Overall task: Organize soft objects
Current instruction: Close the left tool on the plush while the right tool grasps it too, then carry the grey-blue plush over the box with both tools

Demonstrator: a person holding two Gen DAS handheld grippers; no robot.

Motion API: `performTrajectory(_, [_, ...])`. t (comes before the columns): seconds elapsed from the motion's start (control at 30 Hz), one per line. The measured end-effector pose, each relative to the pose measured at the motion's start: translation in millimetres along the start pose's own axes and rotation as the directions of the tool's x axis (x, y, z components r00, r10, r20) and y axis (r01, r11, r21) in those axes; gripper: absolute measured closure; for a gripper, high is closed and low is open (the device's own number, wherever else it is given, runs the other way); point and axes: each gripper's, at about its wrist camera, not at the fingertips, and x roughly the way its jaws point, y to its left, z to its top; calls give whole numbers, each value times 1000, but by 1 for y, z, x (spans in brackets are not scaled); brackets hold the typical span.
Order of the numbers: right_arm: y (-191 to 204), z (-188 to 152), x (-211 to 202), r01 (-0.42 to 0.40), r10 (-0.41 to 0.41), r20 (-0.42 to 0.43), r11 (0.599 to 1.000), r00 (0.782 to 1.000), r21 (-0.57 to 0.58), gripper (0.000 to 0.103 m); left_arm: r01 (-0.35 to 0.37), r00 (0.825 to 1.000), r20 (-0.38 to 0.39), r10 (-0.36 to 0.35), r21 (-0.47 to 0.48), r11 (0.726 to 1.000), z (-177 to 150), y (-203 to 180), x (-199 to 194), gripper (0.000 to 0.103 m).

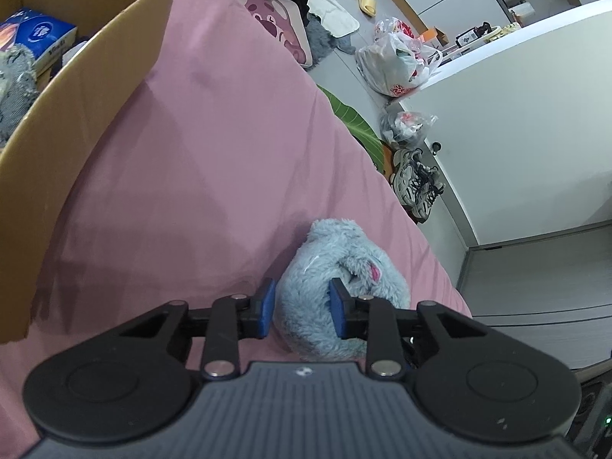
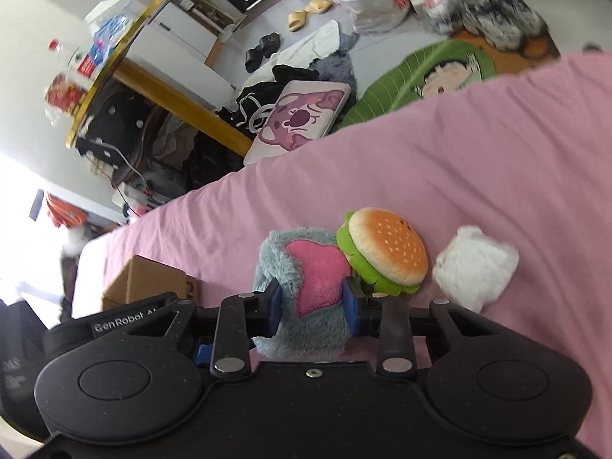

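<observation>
Grip, as I am reading it from both wrist views: each pair of jaws is pressing into shaggy pale-blue plush.
Left gripper point(image 1: 302, 308): its blue pads are pinching a rounded fold of the blue plush toy point(image 1: 336, 290), which is resting on the pink bedsheet point(image 1: 199, 160) near the bed's edge; a small pink patch is showing in the fur.
Right gripper point(image 2: 311, 306): its jaws are clamping blue fur around a flat pink felt panel on the blue plush piece point(image 2: 302, 290); whether this is the same toy, I cannot tell.
Neighbours: a burger plush point(image 2: 386, 252), smooth orange bun with white seed marks and a green felt frill, is touching the held piece; a fluffy white plush point(image 2: 474, 267) is lying just beside the burger.
Box: a corrugated cardboard box point(image 1: 76, 114) is sitting on the bed, holding a blue tissue pack point(image 1: 38, 34) and grey fuzzy fabric, seen inside only from the left.
Writing: "GenRobot" is showing on the right gripper's body.
</observation>
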Motion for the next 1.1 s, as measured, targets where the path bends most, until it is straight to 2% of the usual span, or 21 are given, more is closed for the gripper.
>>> performTrajectory(0.17, [-9, -6, -1, -70, 74, -43, 993, 996, 96, 72, -30, 999, 16, 29, 24, 999, -2, -3, -7, 74])
performTrajectory(0.3, [-6, -9, 5, -35, 40, -70, 997, 997, 71, 71, -63, 998, 8, 63, 41, 997, -5, -5, -2, 76])
performTrajectory(0.4, [1, -9, 9, 14, -13, -73, 1000, 997, 19, 65, -62, 998, -5, 62, 42, 997, -6, -4, 3, 76])
performTrajectory(0.53, [4, -11, 14, 56, -58, -74, 998, 996, -23, 64, -70, 998, -4, 70, 44, 997, -9, -3, 7, 77])
performTrajectory(0.8, [10, -9, 11, 44, -48, -40, 996, 998, -75, 69, -63, 998, 16, 63, 60, 996, -8, -5, -1, 82])
performTrajectory(0.9, [8, -9, 6, 10, -12, -41, 999, 999, -52, 70, -81, 996, 58, 75, 110, 991, -12, -12, -13, 82])
performTrajectory(1.1, [21, -12, -9, -30, 30, -5, 996, 1000, -89, 70, -71, 994, 96, 59, 131, 989, -14, -17, -41, 82])
